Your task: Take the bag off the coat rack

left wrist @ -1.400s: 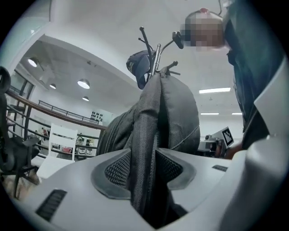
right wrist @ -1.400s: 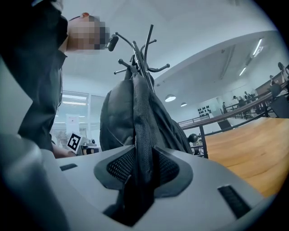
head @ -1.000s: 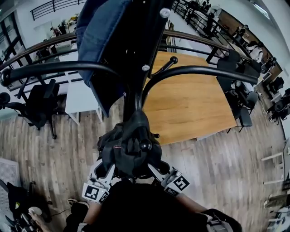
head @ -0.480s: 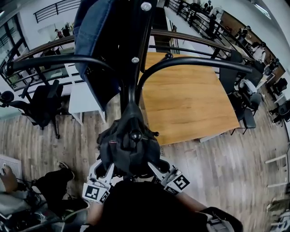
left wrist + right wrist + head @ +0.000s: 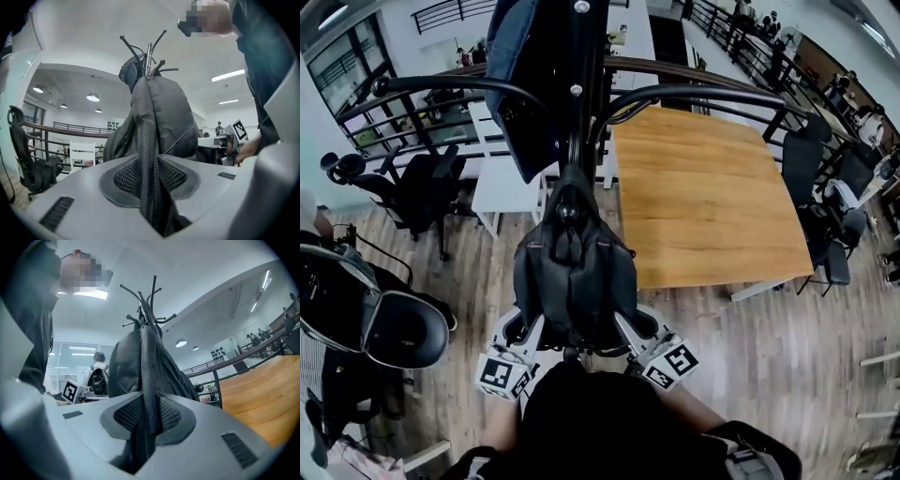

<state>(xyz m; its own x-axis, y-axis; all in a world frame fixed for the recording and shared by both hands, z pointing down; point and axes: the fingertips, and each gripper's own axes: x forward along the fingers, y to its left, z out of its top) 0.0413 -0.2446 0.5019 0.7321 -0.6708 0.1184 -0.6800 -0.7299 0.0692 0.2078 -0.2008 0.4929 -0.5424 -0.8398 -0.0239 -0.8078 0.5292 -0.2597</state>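
A black backpack hangs from the black coat rack, with its top loop over a hook. My left gripper is at the bag's lower left side and my right gripper at its lower right. In the left gripper view the left gripper has just been closing, and its pads pinch a mesh shoulder strap of the backpack. In the right gripper view the right gripper has also been closing, and it clamps the other strap of the backpack.
A blue denim jacket hangs on the rack above the bag. A wooden table stands right of the rack, a white desk and black office chairs to the left. A dark railing runs behind.
The bag now hangs longer and flatter against the pole than before. Both grippers stay at its lower sides, the left slightly shifted. The head view has moved, so a chair now shows at the left.
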